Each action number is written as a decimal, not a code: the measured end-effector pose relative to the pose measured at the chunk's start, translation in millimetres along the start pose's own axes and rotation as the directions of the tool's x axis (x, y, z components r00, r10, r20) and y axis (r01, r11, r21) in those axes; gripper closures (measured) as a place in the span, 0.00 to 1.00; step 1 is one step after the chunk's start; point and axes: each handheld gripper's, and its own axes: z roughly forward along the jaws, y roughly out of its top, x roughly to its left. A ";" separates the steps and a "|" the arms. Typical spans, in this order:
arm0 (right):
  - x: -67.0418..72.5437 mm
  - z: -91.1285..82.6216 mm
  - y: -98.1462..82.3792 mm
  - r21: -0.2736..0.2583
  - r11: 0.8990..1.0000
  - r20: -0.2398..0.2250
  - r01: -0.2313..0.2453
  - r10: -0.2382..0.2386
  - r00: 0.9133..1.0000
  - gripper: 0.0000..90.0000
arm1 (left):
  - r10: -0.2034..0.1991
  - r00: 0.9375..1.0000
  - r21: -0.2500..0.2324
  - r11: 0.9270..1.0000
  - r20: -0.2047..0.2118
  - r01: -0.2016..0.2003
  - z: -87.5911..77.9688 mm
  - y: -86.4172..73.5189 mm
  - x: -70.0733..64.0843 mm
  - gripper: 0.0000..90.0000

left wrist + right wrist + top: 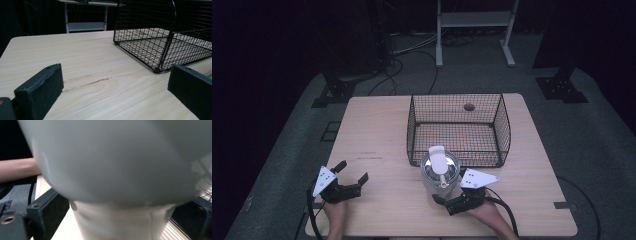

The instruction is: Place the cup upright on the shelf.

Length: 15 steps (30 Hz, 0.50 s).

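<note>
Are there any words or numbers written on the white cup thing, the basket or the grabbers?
None can be read. The white container, the wire basket, the table and both grippers, left and right, show no words or numbers.

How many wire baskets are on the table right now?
1: the black wire mesh basket stands at the far middle of the light wooden table, just behind the white lidded container at the right gripper.

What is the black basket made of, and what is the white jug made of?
The basket looks like thin metal wire, coated matte black: you see through its grid to the table. The jug seems smooth, glossy white plastic outside with a shiny, probably steel, inside that mirrors light.
</note>
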 end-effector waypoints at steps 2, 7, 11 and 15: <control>0.2 0.8 -0.1 -0.002 1.000 0.001 0.000 0.000 1.000 0.06 | 0.000 1.000 0.000 1.000 0.000 0.000 -0.1 0.0 0.1 0.00; 0.5 5.6 -0.5 -0.017 1.000 0.000 -0.006 0.006 1.000 0.06 | 0.000 1.000 0.000 1.000 0.001 0.000 -0.2 0.0 0.1 0.00; 0.2 7.7 -0.8 -0.028 1.000 0.004 0.008 -0.008 1.000 0.07 | 0.002 1.000 -0.003 1.000 0.001 -0.002 -0.3 0.1 0.2 0.00; -0.1 8.2 -1.3 -0.035 0.999 0.007 0.018 -0.017 1.000 0.10 | 0.000 1.000 -0.002 1.000 0.001 0.000 -0.6 0.1 0.4 0.00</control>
